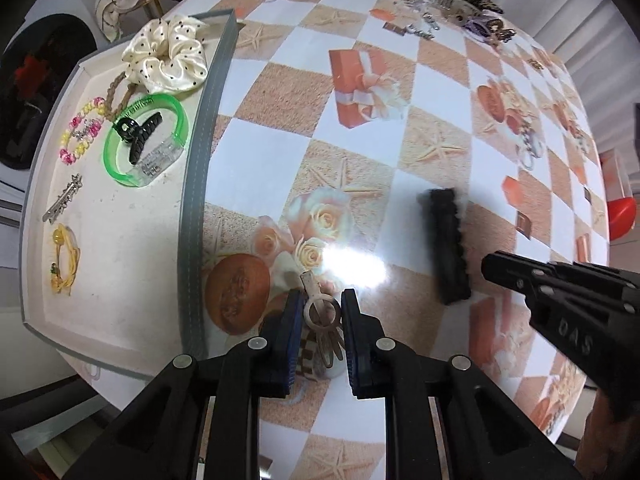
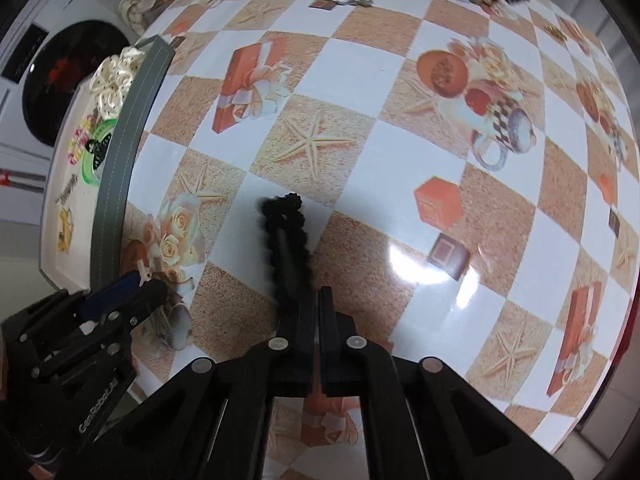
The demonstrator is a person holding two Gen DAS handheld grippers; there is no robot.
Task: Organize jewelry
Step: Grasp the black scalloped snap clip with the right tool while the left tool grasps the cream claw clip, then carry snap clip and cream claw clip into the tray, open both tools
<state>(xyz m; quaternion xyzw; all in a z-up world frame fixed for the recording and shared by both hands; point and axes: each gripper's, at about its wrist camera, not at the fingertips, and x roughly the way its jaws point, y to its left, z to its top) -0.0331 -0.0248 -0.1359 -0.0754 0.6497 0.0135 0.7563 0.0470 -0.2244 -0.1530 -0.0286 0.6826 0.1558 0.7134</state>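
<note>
A cream metal hair clip [image 1: 320, 314] sits between the blue pads of my left gripper [image 1: 322, 300], which is shut on it just above the tablecloth. In the right wrist view its tip pokes out of the left gripper [image 2: 136, 280]. A black fuzzy hair tie [image 2: 286, 244] stretches away from my right gripper [image 2: 316, 292], whose jaws are shut with the tie's near end pinched at the left finger. In the left wrist view the hair tie [image 1: 446, 240] looks blurred beside the right gripper [image 1: 490, 266]. The grey-rimmed tray [image 1: 194, 200] lies to the left.
The tray holds a cream dotted scrunchie [image 1: 168, 54], a green bangle [image 1: 182, 120], a black claw clip [image 1: 138, 136], a bead bracelet [image 1: 80, 132], a silver clip [image 1: 62, 198] and a yellow piece [image 1: 64, 256]. More accessories [image 1: 472, 8] lie piled at the table's far edge.
</note>
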